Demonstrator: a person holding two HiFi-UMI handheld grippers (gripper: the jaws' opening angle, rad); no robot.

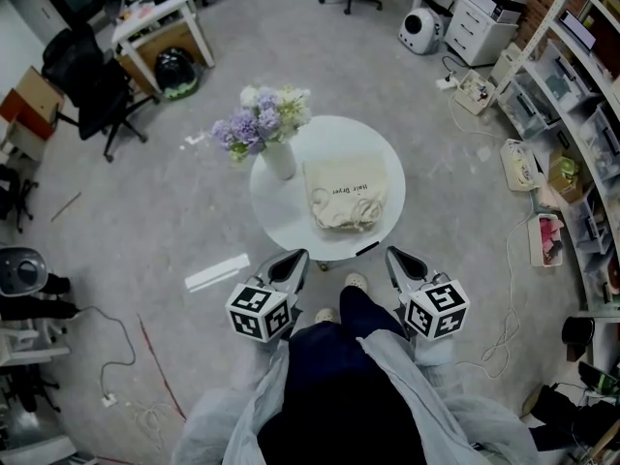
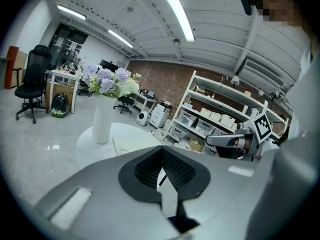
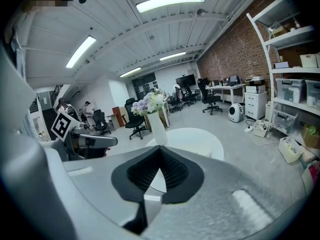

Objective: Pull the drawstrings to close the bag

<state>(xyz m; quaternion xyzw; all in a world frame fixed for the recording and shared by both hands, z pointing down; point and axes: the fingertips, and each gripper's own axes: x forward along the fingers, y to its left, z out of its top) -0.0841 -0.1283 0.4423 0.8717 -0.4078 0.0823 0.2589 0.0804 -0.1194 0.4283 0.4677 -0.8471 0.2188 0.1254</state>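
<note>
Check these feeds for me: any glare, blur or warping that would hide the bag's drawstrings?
Head view: even light, no glare, bag and drawstrings legible on the white table, shelving bowed at edges. Left gripper view: heavy fisheye, dark corners, left gripper covering most of the bag. Right gripper view: same warping, bright ceiling light, bag mostly hidden.

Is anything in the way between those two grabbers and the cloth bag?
Nothing visible does. The bag lies on the round table, its drawstrings at the near edge, facing the left gripper and right gripper. The flower vase stands beside the bag, off that path.
</note>
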